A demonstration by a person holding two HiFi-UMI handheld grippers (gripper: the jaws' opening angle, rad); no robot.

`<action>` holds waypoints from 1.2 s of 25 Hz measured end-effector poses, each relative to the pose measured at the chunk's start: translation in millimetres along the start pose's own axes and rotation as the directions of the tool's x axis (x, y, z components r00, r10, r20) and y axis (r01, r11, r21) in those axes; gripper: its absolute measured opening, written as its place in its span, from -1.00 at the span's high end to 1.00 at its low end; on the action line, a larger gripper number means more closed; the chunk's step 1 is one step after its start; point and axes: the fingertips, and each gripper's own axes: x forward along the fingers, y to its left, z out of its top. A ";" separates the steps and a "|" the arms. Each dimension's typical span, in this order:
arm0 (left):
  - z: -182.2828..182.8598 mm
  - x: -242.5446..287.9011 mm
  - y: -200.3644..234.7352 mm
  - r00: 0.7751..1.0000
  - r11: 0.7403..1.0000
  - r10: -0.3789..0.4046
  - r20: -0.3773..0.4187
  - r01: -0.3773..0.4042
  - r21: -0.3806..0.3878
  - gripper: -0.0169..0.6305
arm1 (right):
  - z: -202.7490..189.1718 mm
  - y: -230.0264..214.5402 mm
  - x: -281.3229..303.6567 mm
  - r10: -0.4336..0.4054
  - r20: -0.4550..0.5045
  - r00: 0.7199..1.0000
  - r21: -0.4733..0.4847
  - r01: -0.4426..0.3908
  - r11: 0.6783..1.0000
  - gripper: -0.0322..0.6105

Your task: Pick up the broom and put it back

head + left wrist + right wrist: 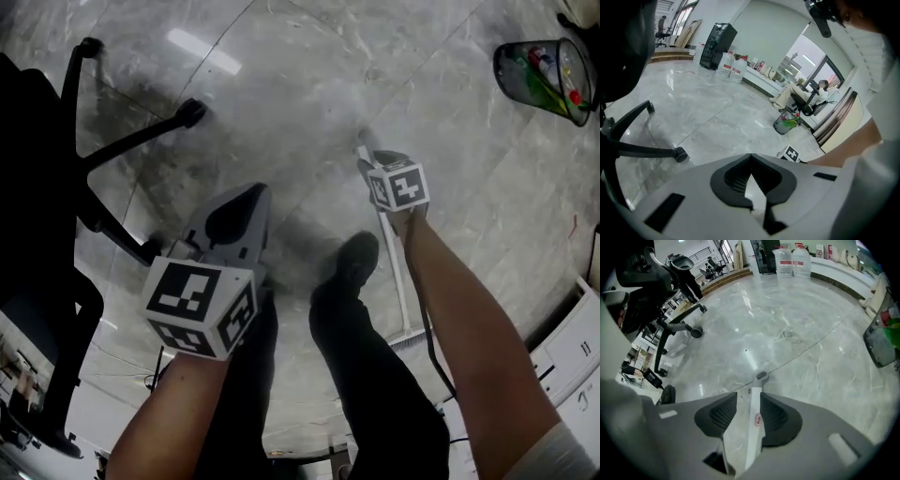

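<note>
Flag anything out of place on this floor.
The broom lies flat on the floor beside the person's leg instead of being put away. It runs between the open jaws of the right gripper, with a gap on one side, so it isn't gripped. The waste bin stands upright; nothing spilled.

Not much to read around here, honestly: the only thing I can make out is what looks like an "11" on the front of the white cabinet point(574, 361) at the right edge of the head view, and the mark below it is too small to tell. The near marker cube point(200, 305) and the far marker cube point(398, 186) just carry black-and-white square patterns. The little red-and-white sticker point(757, 419) on the broom handle point(755, 399) and the red labels on the water jugs point(801, 261) are too blurry to read.
</note>
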 end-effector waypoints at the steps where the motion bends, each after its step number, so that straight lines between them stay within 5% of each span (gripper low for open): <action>1: -1.0 5.2 6.8 1.000 1.000 0.002 0.001 -0.002 0.002 0.93 | -2.3 -3.3 11.2 -0.011 -0.008 1.000 -0.007 0.011 1.000 0.50; 11: -0.4 31.3 21.0 1.000 1.000 -0.016 0.023 0.016 -0.003 0.93 | -14.4 -15.7 56.1 -0.158 -0.057 0.986 -0.101 0.152 0.983 0.55; 19: 4.9 25.9 13.7 0.999 1.000 -0.021 0.038 0.021 -0.002 0.93 | -10.4 -7.6 43.5 -0.134 -0.043 0.990 -0.100 0.129 0.987 0.61; 24: 23.4 1.7 -7.5 0.998 1.000 -0.016 0.054 0.016 -0.008 0.93 | 18.2 29.1 -18.0 -0.103 0.042 0.994 -0.124 0.108 0.986 0.62; 30: 87.5 -54.6 -45.6 0.992 1.000 -0.011 0.123 0.012 -0.003 0.93 | 94.3 87.2 -158.1 -0.052 0.217 0.975 -0.161 0.088 0.983 0.63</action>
